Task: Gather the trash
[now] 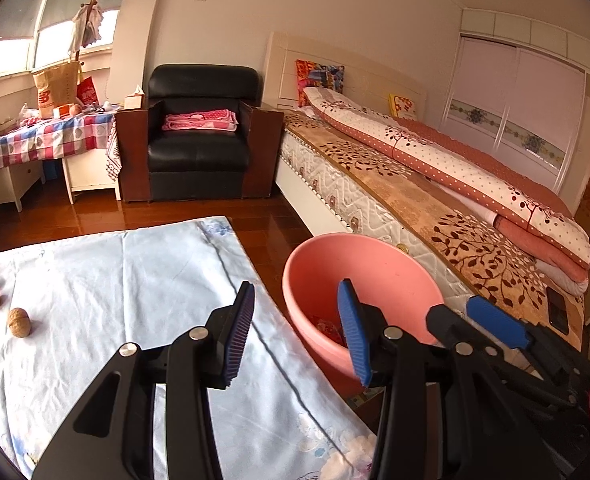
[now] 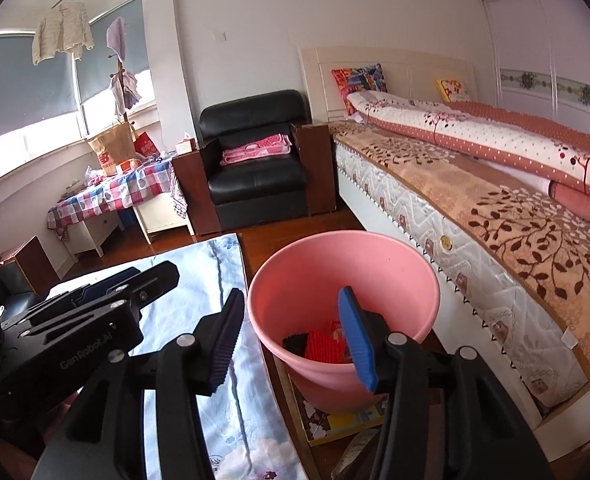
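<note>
Bedside floor gap holds pink bin (image 2: 343, 272) at cloth edge; left gripper (image 1: 297, 332), right gripper (image 2: 295, 340) agape, empty.

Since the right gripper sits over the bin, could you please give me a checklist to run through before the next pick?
1. Right gripper empty, jaws apart: ok.
2. Left gripper empty, jaws apart: ok.
3. Pink bin upright beside the table: ok.
4. Red wrapper lies inside the bin: ok.
5. Table cleared: not ok, two walnuts remain on the blue cloth.
6. Other trash out of view: cannot tell.
</note>
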A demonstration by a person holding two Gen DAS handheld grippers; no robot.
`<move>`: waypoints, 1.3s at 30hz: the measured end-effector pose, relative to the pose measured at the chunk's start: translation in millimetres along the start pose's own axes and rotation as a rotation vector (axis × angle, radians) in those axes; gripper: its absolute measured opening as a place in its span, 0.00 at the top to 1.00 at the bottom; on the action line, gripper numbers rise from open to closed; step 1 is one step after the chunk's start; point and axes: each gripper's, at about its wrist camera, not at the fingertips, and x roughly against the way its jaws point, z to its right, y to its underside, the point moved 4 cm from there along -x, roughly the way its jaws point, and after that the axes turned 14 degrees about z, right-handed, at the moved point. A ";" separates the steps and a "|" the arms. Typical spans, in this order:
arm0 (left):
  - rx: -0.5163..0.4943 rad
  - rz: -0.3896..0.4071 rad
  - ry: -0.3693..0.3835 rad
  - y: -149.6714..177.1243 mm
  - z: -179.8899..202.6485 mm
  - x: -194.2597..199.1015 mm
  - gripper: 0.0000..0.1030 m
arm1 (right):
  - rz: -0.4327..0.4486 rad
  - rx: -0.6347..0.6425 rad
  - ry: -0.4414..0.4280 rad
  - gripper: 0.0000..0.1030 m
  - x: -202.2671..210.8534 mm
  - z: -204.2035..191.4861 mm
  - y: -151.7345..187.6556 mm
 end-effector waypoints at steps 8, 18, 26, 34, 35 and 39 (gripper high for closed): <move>0.007 0.011 -0.014 -0.2 -7.4 7.6 0.58 | -0.003 -0.005 0.022 0.51 3.0 -2.0 2.4; 0.028 0.020 -0.037 -1.8 -14.2 12.3 0.42 | -0.005 0.003 0.038 0.49 2.2 -0.6 3.9; 0.032 0.033 -0.045 -3.8 -15.3 15.2 0.40 | -0.007 0.007 0.041 0.48 2.3 -1.7 4.5; 0.023 0.036 -0.060 -3.3 -16.7 15.8 0.40 | -0.012 0.003 0.049 0.48 -0.2 5.9 6.4; 0.021 0.036 -0.060 -3.2 -16.4 15.7 0.40 | -0.013 0.004 0.048 0.48 -0.4 5.4 6.2; 0.018 0.039 -0.061 -3.6 -14.8 15.7 0.40 | -0.013 0.006 0.047 0.48 -1.1 6.3 5.6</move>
